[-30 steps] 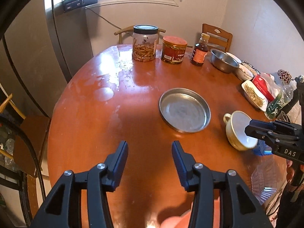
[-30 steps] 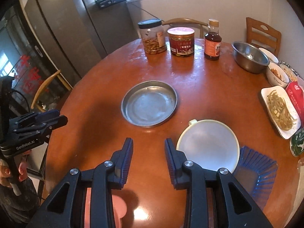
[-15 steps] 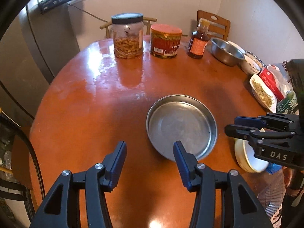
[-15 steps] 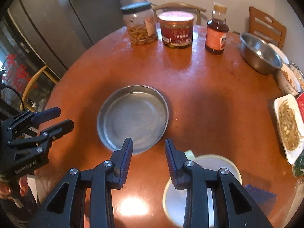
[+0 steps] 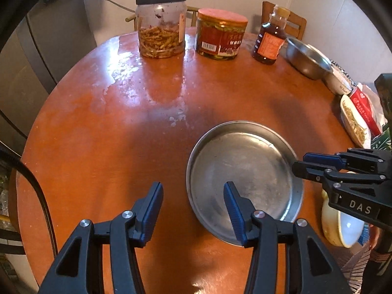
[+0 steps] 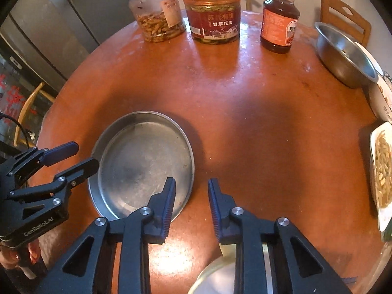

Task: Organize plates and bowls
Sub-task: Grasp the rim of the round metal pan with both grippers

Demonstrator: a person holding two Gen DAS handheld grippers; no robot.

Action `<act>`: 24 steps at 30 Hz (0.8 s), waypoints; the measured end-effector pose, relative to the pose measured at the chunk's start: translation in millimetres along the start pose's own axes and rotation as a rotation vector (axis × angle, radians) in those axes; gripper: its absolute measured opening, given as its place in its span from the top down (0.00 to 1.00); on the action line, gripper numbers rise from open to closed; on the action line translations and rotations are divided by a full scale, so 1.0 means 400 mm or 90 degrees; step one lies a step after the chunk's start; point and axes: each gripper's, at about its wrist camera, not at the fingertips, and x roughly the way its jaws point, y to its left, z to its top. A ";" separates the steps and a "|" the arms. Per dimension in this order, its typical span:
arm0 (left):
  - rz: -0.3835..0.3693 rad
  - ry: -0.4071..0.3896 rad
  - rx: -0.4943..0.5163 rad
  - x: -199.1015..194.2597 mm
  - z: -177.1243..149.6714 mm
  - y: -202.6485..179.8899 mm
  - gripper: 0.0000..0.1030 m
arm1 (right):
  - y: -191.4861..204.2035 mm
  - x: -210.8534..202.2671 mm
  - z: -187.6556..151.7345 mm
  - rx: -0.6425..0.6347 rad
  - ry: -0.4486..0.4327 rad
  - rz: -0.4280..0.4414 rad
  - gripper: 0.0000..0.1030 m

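**Both grippers close in on the round metal pan**

The round metal pan (image 5: 245, 178) sits flat near the middle of the round wooden table (image 5: 110, 127). It has nothing in it. The left gripper (image 5: 193, 210) is wide open and holds nothing. Its right finger hangs over the near part of the pan and its left finger is over bare table. The right gripper (image 6: 191, 201) is open too, a bit less wide, and holds nothing. Its left finger is over the pan's near right edge.

My guess is that the step is to grab the pan. To do it well, one gripper should come down so the thin rim goes between its two fingers, one finger inside the pan and one outside. Then squeeze firmly, because the metal looks smooth and could slip. Lift it level.

The yellow cup-shaped bowl (image 5: 340, 225) sits just right of the pan, partly hidden by the right gripper. A steel bowl (image 6: 345, 56) stands far off at the right edge, near a white dish of food (image 6: 382, 171). Two jars and a sauce bottle (image 6: 279, 19) stand at the far side.

One second ago both grippers were farther back. The pan looked smaller then. Now both have come forward and are right over it. The yellow bowl has slid almost out of the right camera's view.
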 end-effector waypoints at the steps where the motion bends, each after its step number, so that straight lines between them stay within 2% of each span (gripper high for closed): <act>1: -0.001 0.001 -0.003 0.004 0.000 0.002 0.50 | 0.002 0.007 0.002 -0.003 0.003 0.001 0.76; 10: -0.020 0.022 -0.010 0.043 0.001 0.004 0.51 | -0.004 0.053 0.011 0.004 0.024 -0.002 0.81; 13: -0.021 0.024 -0.008 0.047 -0.001 0.000 0.64 | -0.007 0.059 0.015 0.007 0.025 -0.001 0.85; 15: -0.026 0.027 -0.008 0.048 0.000 -0.002 0.77 | -0.004 0.059 0.017 0.004 0.027 0.001 0.87; 17: -0.024 0.027 -0.005 0.047 -0.002 -0.006 0.83 | 0.001 0.057 0.014 0.002 0.030 0.002 0.89; 20: -0.014 0.023 -0.002 0.046 -0.006 -0.007 0.89 | 0.005 0.058 0.014 0.001 0.030 -0.001 0.93; 24: -0.042 0.032 -0.026 0.036 -0.017 0.013 0.90 | 0.002 0.052 0.012 0.010 0.021 0.012 0.94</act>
